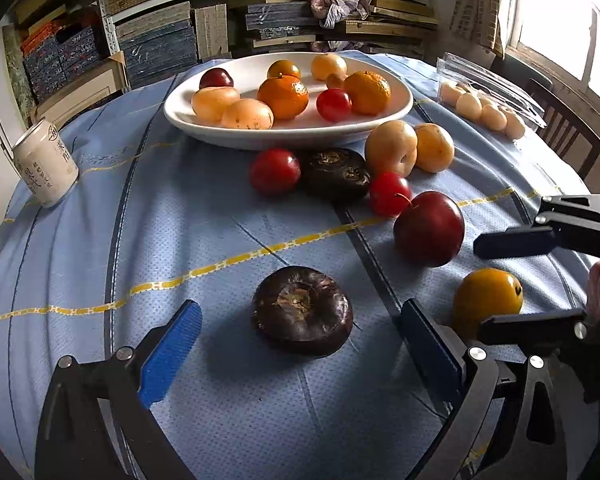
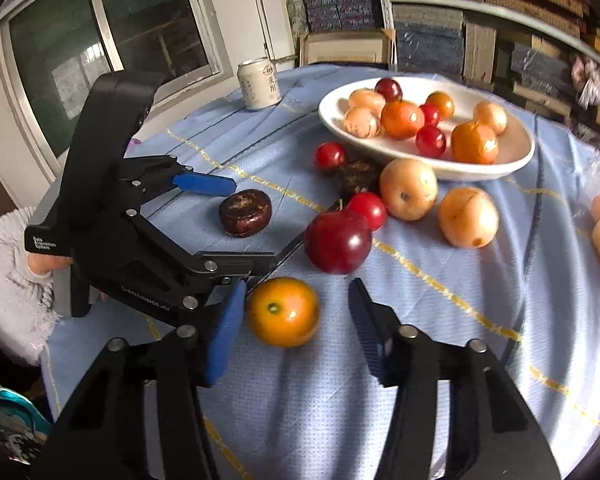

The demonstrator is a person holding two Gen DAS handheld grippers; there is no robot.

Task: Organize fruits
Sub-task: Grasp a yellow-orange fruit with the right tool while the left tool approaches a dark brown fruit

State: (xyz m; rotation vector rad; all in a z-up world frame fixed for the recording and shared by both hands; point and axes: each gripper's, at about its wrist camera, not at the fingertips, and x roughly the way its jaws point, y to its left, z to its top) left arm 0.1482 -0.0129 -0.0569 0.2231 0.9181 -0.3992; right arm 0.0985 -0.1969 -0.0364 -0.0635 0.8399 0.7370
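Both tongs stand over the blue tablecloth [image 1: 100,240], neither gripping anything. Left tongs [image 1: 296,332] are spread wide, their blue pads on either side of a dark brown, flattish fruit [image 1: 302,310] that lies on the cloth between them, clear of both pads. Right tongs [image 2: 296,312] are partly open around an orange-yellow fruit [image 2: 283,311]; the left pad sits just beside its skin, the right pad stands apart from it, so the fruit lies loose on the cloth. The left tongs' black body carries white lettering in the right wrist view: "Data Acquisition System" on the handle end and "GenRobot.AI" along the frame. A hand in a fuzzy white sleeve [image 2: 16,280] holds it. Well beyond both tongs sits a white oval dish [image 1: 288,136] holding oranges, pale yellow fruits and small red ones. Far off to the left of the left tongs stands a pale drink can [image 1: 46,162] printed with Chinese characters, too small to read surely. Between the dish and the tongs lie loose fruits: a large dark red plum [image 1: 429,229] just ahead of the right tongs, two pale yellow round fruits [image 1: 410,148], a second dark brown fruit [image 1: 336,174], and two small red ones [image 1: 275,171]. To the far right, a clear plastic pack [image 1: 492,92] holds small pale fruits.
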